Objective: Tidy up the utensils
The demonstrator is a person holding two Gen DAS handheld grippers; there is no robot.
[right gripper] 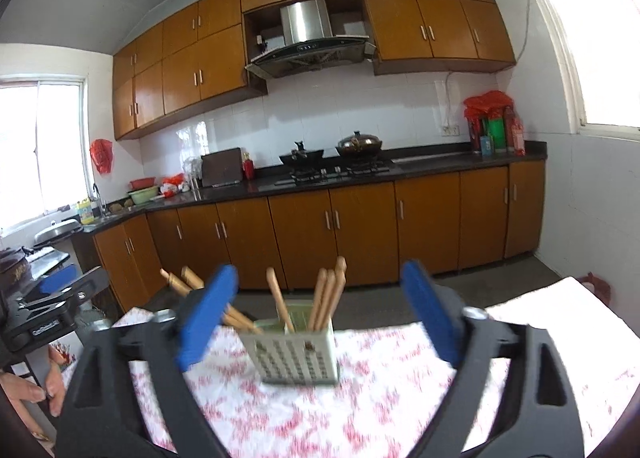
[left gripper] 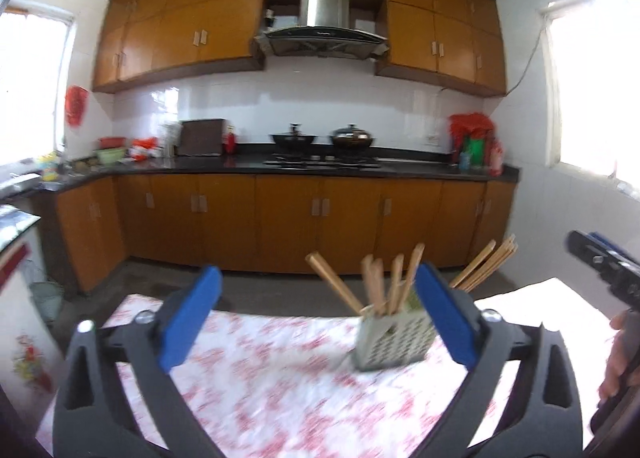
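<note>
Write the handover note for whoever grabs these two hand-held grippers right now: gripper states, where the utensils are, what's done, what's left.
Left hand-held gripper: open, empty, short of the holder.
Right hand-held gripper: open, empty, facing the holder.
Perforated chopstick holder: upright on the floral tablecloth.
Wooden chopsticks: standing in the holder, some splayed out sideways; exact count unclear through blur.
Done: no loose chopsticks visible on the cloth.
Left: probably only straightening the leaning ones, if anything.

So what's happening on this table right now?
A person holds a gripper in each hand over a table with a floral cloth. Both the left gripper and right gripper are open and hold nothing. Ahead stands a perforated holder with wooden chopsticks sticking out of it at different angles.
</note>
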